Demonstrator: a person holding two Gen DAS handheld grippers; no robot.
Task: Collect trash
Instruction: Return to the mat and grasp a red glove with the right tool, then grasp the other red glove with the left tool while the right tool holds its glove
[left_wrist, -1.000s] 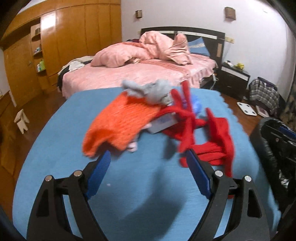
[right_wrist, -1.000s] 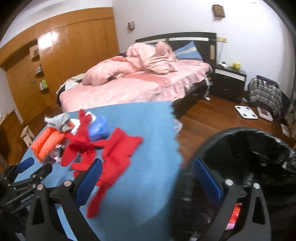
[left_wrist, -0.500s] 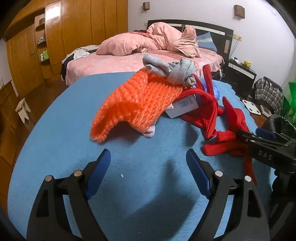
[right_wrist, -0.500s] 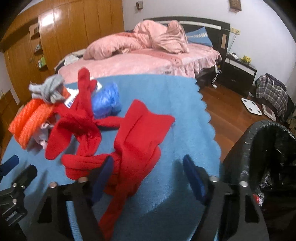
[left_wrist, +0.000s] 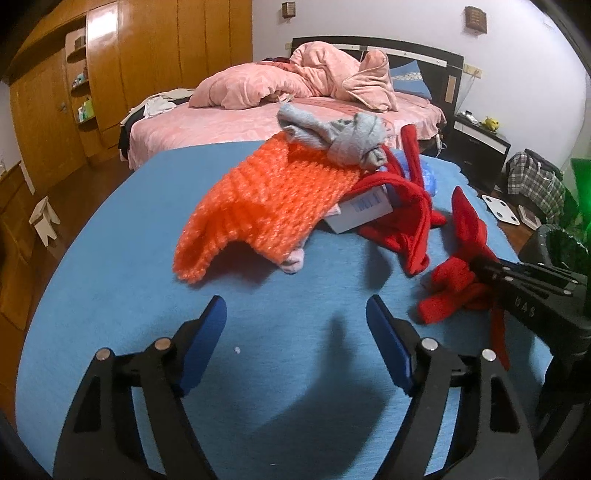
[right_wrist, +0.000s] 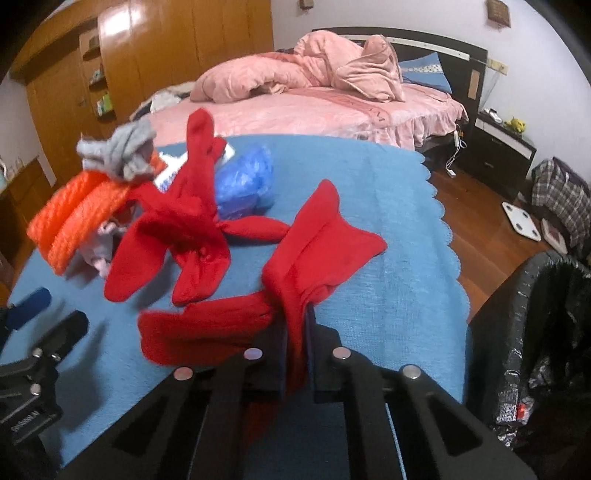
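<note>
A pile lies on the blue table cloth: an orange knitted cloth, a grey cloth on top, a white box, a blue plastic bag and red cloths. My right gripper is shut on the nearest red cloth; it also shows in the left wrist view. My left gripper is open and empty, low over bare cloth in front of the orange cloth.
A black-lined trash bin stands right of the table, with scraps inside. Behind are a pink bed, a dark nightstand, a plaid bag, a white scale on the wooden floor, and a wooden wardrobe.
My right gripper swung from over the bin to the table and closed on the nearest red cloth. My left gripper moved a little closer to the pile and stayed open.
</note>
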